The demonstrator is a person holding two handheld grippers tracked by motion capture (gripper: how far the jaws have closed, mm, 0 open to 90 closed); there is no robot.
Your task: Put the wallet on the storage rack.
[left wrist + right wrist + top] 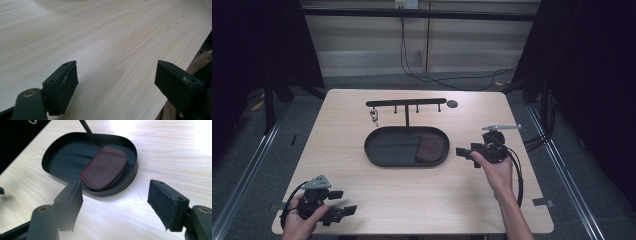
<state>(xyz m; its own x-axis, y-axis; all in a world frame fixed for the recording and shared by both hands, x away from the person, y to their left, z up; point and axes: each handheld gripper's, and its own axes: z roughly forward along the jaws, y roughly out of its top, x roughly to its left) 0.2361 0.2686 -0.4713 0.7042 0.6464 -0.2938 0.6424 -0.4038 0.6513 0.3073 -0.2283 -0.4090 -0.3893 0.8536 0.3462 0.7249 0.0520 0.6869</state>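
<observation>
Nearest the camera, at the front-left corner of the table (362,210): left gripper (343,212) parked low in a hand, jaws spread wide, nothing but bare wood grain between the pads (65,85). Well apart from anything worth grabbing.

Further in, on the right side: right gripper (464,152) held level, pointed leftward at the black oval tray (374,155). Jaws gaping wide here too, with nothing caught between them. Just short of the tray's right end, not touching it.

Then the pouch (105,167) itself, a dark reddish-brown leather thing with a round embossed stamp, lying flat in the right end of that tray, one rounded edge tucked up close against the wall. From the right gripper view: dead ahead and a bit left of centre, just past the tray rim, long side running roughly across the line of approach. So clearly the right hand's job, being by far the nearer one. Probably needs a tilt down over the rim to get at the pouch's near edge, since it sits low and flat behind that wall.

Farther back: a thin post rising from the tray to a hook bar (406,103), a small metal clip or key (374,117) dangling from the left hook, and a little dark disc (452,104) on the table beyond.
</observation>
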